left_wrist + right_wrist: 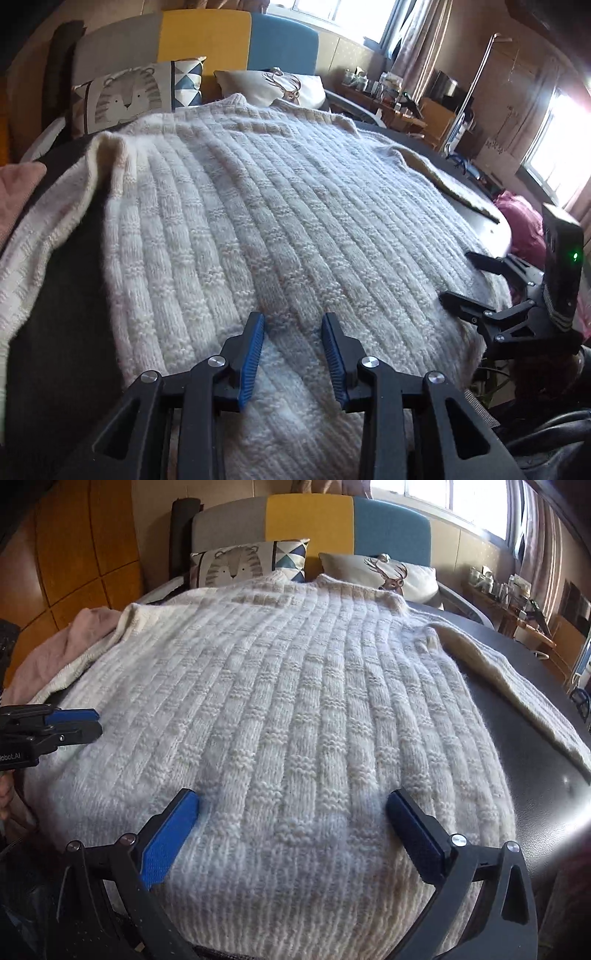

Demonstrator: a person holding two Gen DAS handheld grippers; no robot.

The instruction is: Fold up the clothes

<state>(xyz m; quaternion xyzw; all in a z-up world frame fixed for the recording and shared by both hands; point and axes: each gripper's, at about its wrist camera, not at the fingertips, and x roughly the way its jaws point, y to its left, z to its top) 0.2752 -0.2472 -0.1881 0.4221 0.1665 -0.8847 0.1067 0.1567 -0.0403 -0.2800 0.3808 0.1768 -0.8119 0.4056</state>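
Observation:
A cream ribbed knit sweater (258,206) lies spread flat on a dark table (55,314), hem towards me, collar at the far end. It also fills the right wrist view (295,709). Its sleeves lie out to the left (44,236) and right (517,686). My left gripper (293,325) is partly open over the hem's left part, jaws on the knit with nothing clamped. My right gripper (293,805) is wide open over the hem's right part. Each gripper shows in the other's view: the right one (465,277) and the left one (86,722).
A pink garment (70,642) lies at the table's left edge. Beyond the table stands a sofa with a lion cushion (236,565) and a deer cushion (388,572). A cluttered desk (391,99) and a magenta bundle (521,221) are to the right.

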